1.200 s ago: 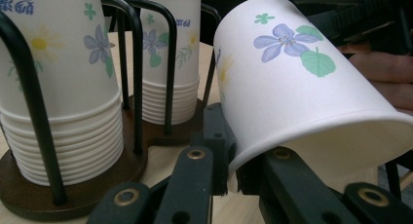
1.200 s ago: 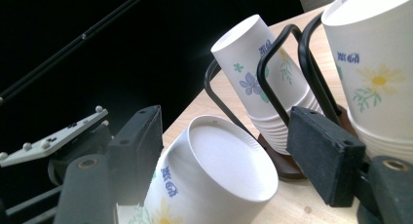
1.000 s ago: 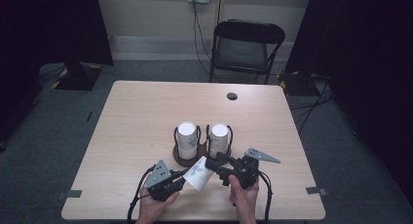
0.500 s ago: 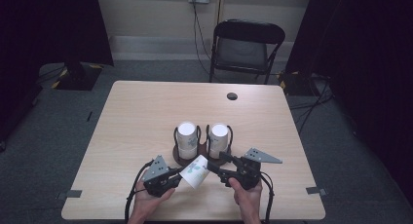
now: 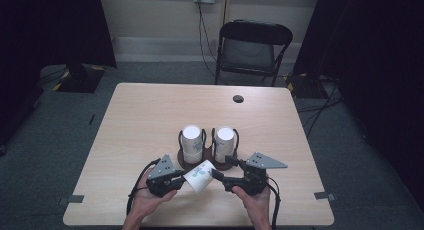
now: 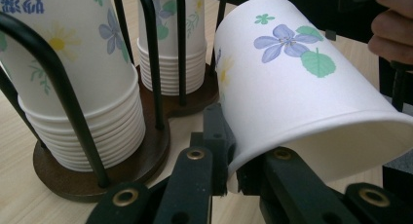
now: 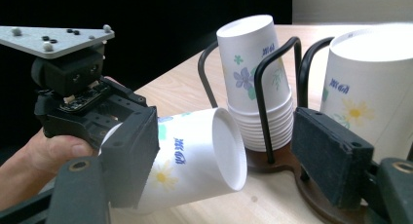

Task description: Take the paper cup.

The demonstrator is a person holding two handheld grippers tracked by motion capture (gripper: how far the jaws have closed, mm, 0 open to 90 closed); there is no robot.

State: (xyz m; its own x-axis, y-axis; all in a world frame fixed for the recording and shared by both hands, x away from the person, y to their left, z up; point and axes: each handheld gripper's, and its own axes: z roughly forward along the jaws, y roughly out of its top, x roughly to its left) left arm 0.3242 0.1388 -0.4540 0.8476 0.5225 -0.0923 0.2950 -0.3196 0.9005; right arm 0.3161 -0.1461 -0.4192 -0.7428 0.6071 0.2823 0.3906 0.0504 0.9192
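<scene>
My left gripper [image 5: 176, 182] pinches the rim of a single flowered paper cup [image 5: 198, 176], one jaw inside the mouth and one outside, as the left gripper view shows at close range [image 6: 229, 160]. The cup [image 6: 302, 87] lies tipped on its side, its closed base pointing toward my right gripper [image 5: 220, 179]. That gripper's jaws stand wide apart, one dark pad [image 7: 130, 156] beside the cup's wall [image 7: 195, 156] and the other pad [image 7: 331, 156] clear of it on the far side; whether the near pad touches the paper I cannot tell. My left hand [image 5: 147, 200] and right hand [image 5: 255, 202] come in from the near edge of the light wooden table [image 5: 150, 115].

Just beyond the grippers sits a dark wooden cup holder [image 5: 207, 157] with black wire hoops, carrying two stacks of upside-down cups: the left stack [image 5: 191, 142] and the right stack [image 5: 225, 142], side by side. In the right gripper view the held cup's base faces the nearer stack [image 7: 255, 87]. A small dark round fitting [image 5: 238, 98] marks the table's far side, and a black folding chair [image 5: 252, 50] stands behind it against the wall.
</scene>
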